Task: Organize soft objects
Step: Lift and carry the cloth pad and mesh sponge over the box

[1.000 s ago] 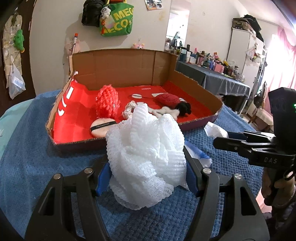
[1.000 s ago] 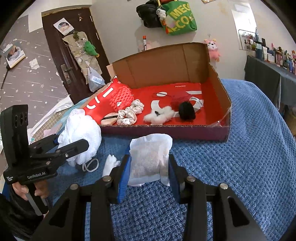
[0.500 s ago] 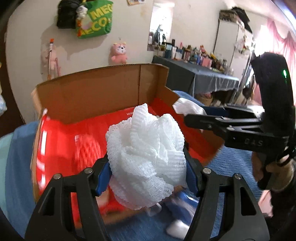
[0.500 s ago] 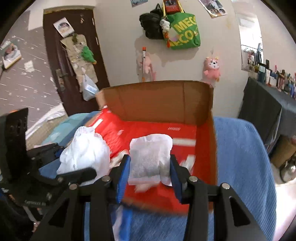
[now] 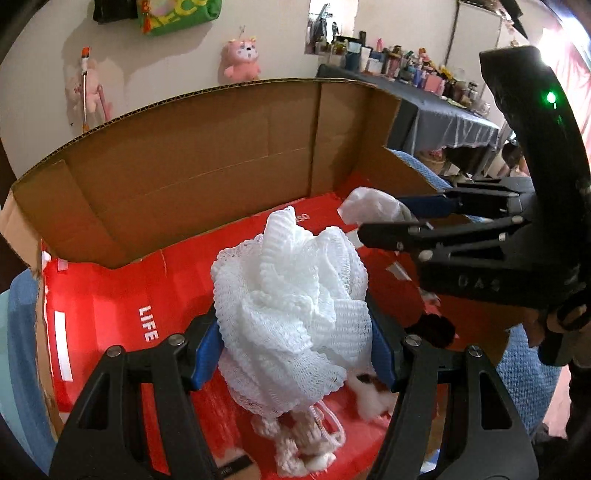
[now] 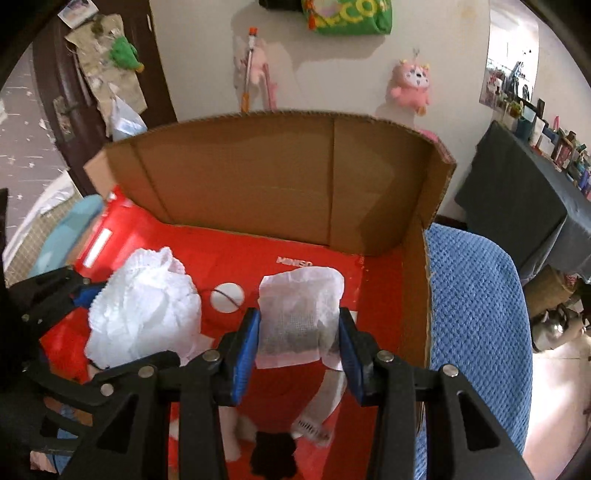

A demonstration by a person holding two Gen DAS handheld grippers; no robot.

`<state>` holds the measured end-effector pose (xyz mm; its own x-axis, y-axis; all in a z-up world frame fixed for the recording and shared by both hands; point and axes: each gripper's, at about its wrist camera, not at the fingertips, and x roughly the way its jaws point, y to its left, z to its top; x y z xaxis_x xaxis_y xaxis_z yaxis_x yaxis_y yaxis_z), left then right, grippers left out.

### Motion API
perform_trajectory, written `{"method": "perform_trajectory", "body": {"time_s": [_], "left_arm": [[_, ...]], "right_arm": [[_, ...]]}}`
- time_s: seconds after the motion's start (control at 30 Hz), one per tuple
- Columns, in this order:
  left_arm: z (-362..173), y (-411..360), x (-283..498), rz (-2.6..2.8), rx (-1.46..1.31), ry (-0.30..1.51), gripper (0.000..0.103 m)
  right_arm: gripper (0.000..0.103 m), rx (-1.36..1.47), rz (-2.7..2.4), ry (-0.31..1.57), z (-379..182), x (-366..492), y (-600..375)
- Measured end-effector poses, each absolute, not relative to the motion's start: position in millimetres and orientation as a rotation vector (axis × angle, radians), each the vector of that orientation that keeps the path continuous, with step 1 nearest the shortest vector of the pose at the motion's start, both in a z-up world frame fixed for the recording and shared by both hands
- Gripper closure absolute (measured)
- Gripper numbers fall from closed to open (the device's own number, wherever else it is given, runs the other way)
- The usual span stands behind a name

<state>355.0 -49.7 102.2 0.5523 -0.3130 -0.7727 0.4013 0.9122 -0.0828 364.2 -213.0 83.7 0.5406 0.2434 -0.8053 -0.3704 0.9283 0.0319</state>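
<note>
**Both loads over the box**

Your left claw [image 5: 291,354] clamps the white mesh puff [image 5: 291,299]; your right claw [image 6: 297,332] pinches the white sachet [image 6: 299,314]. Both hang mid-frame above the cardboard box [image 6: 258,177]. Next: lower and release onto bare red floor.

a cluttered room behind the work surface

a pale plastered wall [image 6: 207,66] carries a green fabric bag with yellow lettering [image 6: 347,16], a pink plush toy [image 6: 408,86] and a pink stick-shaped ornament with an orange tip [image 6: 251,70]. at left stands a dark brown wooden door [image 6: 70,96] hung with papers and a green soft toy [image 6: 125,53]. at right, a long table draped in dark grey cloth [image 5: 443,118] holds many small bottles. pink curtains [image 5: 576,74] glow with daylight.
</note>
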Motion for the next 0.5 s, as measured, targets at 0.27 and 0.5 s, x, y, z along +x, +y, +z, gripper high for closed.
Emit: {"method": "perform_trajectory", "body": {"time_s": [0.27, 0.5], "left_arm": [[99.9, -50.1, 376.4, -0.387, 0.082, 0.914, 0.038], [90.5, -50.5, 388.0, -0.337, 0.096, 0.94, 0.038]], "right_arm": [[0.058, -0.2, 0.32, 0.995, 66.1, 381.6, -202.1], [0.06, -0.214, 0.283, 1.027, 55.8, 390.7, -197.7]]}}
